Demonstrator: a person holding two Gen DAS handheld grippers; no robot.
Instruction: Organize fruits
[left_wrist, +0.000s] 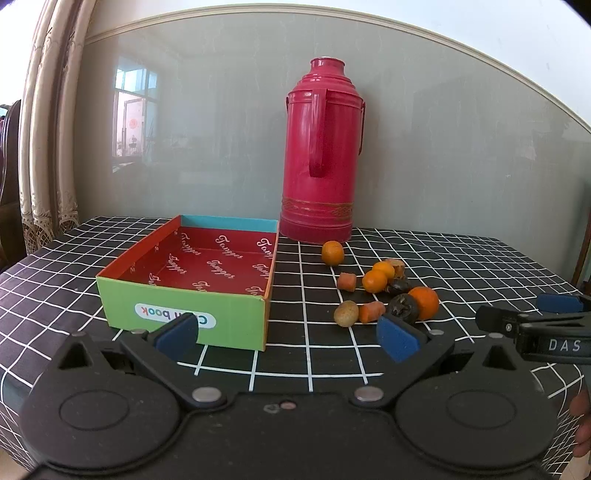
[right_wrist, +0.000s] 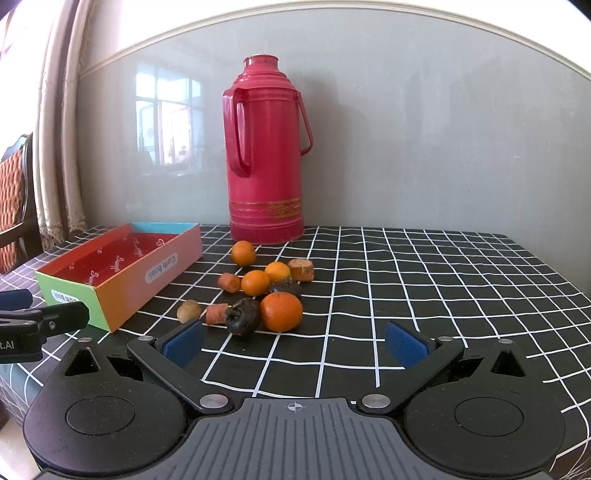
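Lying loose, round orange fruits (right_wrist: 280, 311)

Loose fruits (right_wrist: 255, 291) clustered on cloth, open colourful box (left_wrist: 192, 280) empty beside

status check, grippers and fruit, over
Left gripper and right gripper open, empty. Fruit pile on tablecloth, box empty. Path clear.

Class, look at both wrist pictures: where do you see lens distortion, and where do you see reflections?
Left wrist view: the wall moulding bows into an arch and the corners go dark, which is fisheye distortion; the glossy wall panel mirrors a window. Right wrist view: same bowing; the window reflection is brighter, and the red thermos shows highlights.
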